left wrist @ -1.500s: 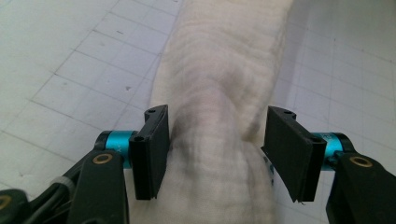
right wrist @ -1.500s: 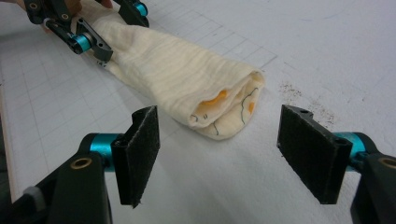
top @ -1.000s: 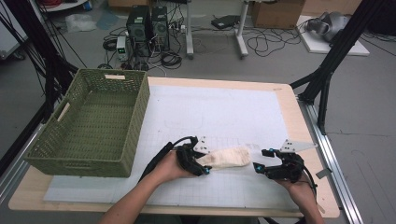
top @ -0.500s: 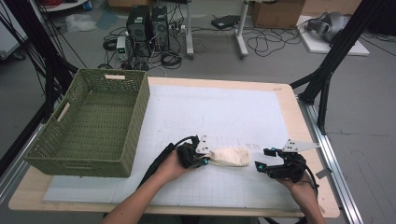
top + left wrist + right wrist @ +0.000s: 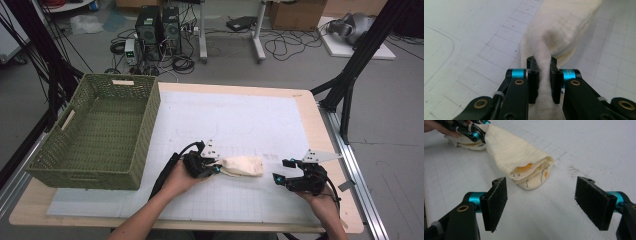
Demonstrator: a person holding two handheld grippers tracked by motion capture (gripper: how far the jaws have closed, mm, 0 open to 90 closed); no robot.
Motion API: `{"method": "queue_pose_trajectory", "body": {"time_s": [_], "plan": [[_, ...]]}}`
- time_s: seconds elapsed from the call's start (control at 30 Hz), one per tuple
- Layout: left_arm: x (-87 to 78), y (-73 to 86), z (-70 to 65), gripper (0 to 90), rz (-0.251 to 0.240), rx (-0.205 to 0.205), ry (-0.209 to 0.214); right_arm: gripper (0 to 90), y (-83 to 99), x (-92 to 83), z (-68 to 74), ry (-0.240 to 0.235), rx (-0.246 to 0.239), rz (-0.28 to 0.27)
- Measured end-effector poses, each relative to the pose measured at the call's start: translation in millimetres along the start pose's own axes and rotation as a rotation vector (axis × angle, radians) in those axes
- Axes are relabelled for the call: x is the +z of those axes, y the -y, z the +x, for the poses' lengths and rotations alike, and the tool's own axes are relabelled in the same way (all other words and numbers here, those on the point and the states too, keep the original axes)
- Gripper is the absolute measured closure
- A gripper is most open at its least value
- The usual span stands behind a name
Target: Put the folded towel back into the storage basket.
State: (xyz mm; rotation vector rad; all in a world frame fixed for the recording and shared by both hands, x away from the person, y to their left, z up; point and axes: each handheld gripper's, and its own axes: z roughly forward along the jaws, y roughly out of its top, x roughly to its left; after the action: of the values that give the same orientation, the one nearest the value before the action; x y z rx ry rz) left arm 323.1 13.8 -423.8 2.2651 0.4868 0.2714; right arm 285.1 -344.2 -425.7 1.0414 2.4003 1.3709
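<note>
The table [image 5: 320, 130] is a pale wooden top, most of it covered by a white gridded mat [image 5: 235, 120]. A large green woven basket [image 5: 97, 132] stands along the table's left edge, reaching from the far left corner almost to the near edge, one long side running beside the mat's left border.

Next in size is the cream cloth [image 5: 243, 166], rolled or folded into a long bundle that lies on the mat near the table's near edge, a little right of the middle. In the right gripper view its free end [image 5: 531, 173] shows layered folds with orange and dark printed marks inside, and that end rests on the mat.

The left gripper [image 5: 216, 169] lies low at the cloth's left end, held by the person's left hand [image 5: 177, 181]. Its jaws have just been closing and are now clenched on a pinched ridge of the cloth, which the left gripper view [image 5: 543, 75] shows squeezed thin between the two black pads.

The right gripper [image 5: 282, 171] sits toward the table's near right corner, close to the cloth's right end but apart from it. Its jaws have just been opening a little further and stand wide, released, with bare mat between the pads [image 5: 496, 200] and the cloth's free end lying just beyond them.
</note>
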Motion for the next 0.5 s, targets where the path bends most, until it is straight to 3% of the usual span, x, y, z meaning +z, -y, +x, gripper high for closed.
{"method": "queue_pose_trajectory", "body": {"time_s": [0.5], "plan": [[-24.9,1.2,6.1,81.6,-0.056,-0.054,-0.040,23.0,-0.2,2.9,1.4,-0.005,-0.006,0.001]]}}
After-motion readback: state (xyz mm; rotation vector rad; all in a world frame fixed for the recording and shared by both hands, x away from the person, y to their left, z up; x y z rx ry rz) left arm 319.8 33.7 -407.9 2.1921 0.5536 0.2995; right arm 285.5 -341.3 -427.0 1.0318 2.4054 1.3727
